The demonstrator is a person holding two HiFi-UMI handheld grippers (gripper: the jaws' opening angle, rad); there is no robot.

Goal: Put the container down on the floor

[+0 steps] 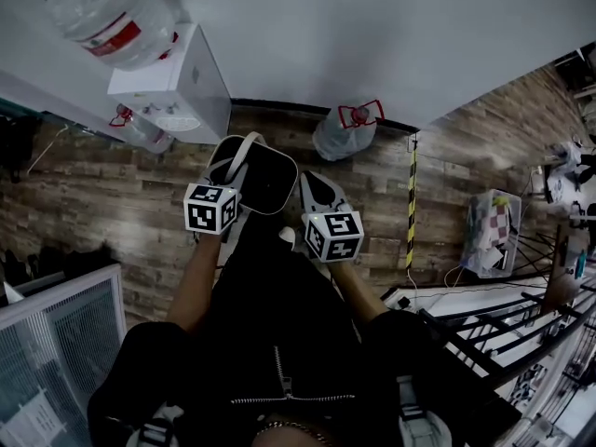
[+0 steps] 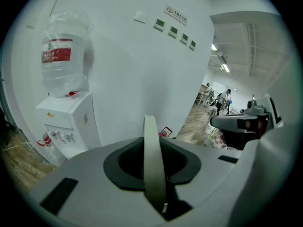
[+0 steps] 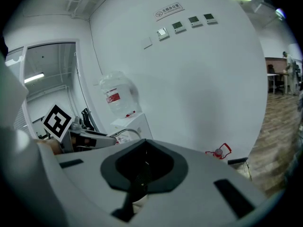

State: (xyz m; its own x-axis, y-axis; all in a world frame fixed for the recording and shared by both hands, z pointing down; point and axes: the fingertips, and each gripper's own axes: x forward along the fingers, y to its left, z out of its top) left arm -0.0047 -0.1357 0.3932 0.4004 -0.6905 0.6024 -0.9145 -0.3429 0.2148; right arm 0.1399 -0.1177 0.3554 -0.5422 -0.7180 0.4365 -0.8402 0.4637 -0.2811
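The container (image 1: 264, 181) is a dark oval tub with a pale rim and a pale hoop handle (image 1: 242, 153). It hangs above the wood floor in front of the person's body. My left gripper (image 1: 230, 186) is shut on the handle, which shows in the left gripper view as a pale band (image 2: 152, 164) pinched between the jaws. My right gripper (image 1: 308, 182) touches the tub's right rim. It is shut, with a dark strip (image 3: 137, 181) between the jaws that looks like the rim. The tub's inside is too dark to read.
A white water dispenser (image 1: 177, 87) with a big bottle (image 1: 112, 12) stands against the wall at the left. A spare bottle (image 1: 343, 130) sits on the floor ahead. A yellow-black strip (image 1: 411, 203), a clear box (image 1: 492, 231) and metal racks (image 1: 521, 343) are at the right.
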